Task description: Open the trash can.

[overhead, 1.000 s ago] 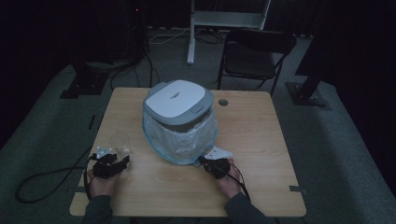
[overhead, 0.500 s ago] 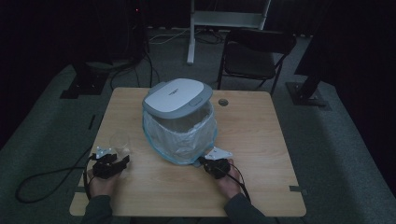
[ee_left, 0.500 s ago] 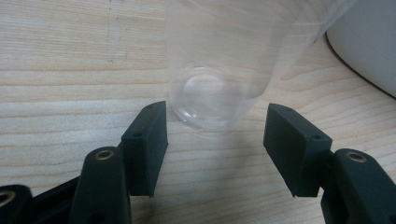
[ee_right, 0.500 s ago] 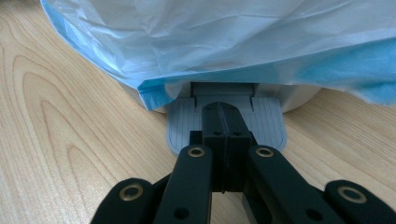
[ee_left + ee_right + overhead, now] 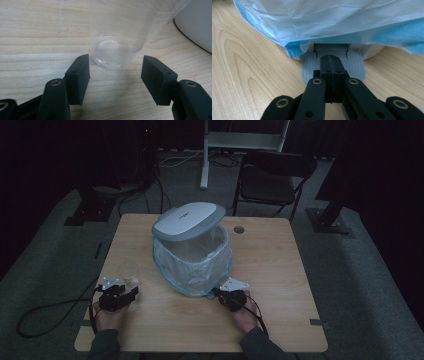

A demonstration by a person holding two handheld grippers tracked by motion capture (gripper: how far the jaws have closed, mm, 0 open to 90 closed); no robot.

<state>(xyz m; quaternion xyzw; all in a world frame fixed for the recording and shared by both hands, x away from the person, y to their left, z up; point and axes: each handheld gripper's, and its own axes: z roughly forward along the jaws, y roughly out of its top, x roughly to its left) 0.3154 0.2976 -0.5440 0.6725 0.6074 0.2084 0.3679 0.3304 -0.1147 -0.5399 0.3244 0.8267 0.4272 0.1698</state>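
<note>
A white pedal bin lined with a pale blue plastic bag stands mid-table, its grey lid tilted up at the front. My right gripper is shut with nothing between its jaws, and its tips rest on the bin's grey ribbed pedal; in the high view the right gripper sits at the bin's near foot. A clear plastic cup stands on the table left of the bin. My left gripper is open, with the cup's base just ahead of the untouching pads; from above, the left gripper sits just below the cup.
The wooden table stands on a dark floor, with a black chair and a metal stand behind it. A cable trails off the table's left edge from the left gripper. A round grommet hole sits near the far edge.
The bin's lid has lifted at the front and now shows the bag-lined inside. Both hands have stayed where they were.
</note>
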